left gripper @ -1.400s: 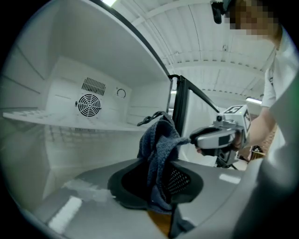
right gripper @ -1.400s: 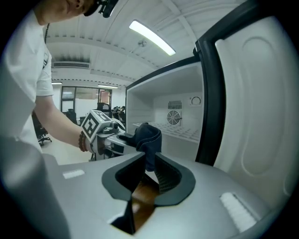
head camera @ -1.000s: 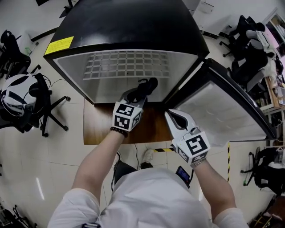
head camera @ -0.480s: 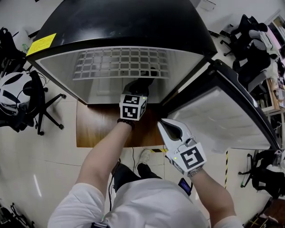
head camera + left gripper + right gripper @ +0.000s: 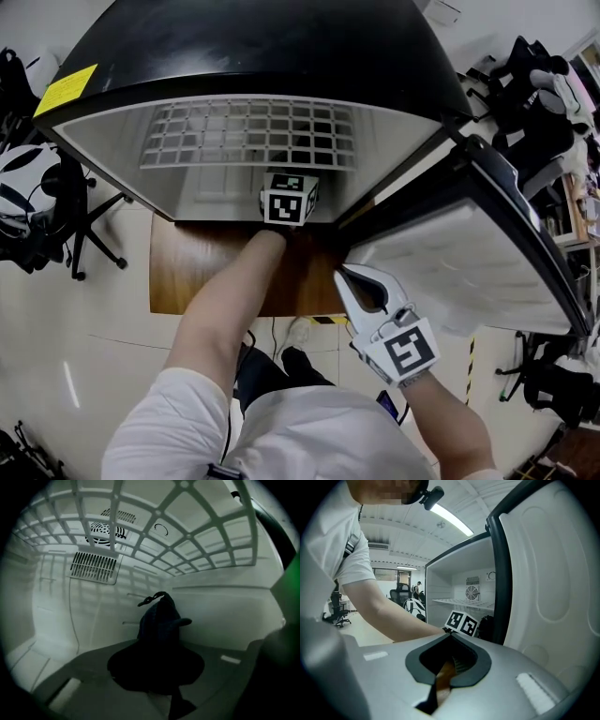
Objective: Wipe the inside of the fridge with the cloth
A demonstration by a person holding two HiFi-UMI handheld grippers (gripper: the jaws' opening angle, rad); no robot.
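One risk: the left gripper (image 5: pixel 158 670), jaws clenched on the cloth (image 5: pixel 159 623) inside the fridge (image 5: pixel 262 56), could snag its loop under the fridge's wire shelf (image 5: pixel 253 131). The right gripper (image 5: pixel 358 286) hangs outside the fridge, closed and empty.

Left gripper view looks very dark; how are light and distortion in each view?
Left gripper view: dim inside the fridge, cloth nearly a silhouette, wire shelf bowed by the lens. Head view: evenly lit, edges curved. Right gripper view: bright, ceiling light glaring.

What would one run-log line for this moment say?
left gripper: cloth held, inside fridge | right gripper: shut, empty, outside | door: open
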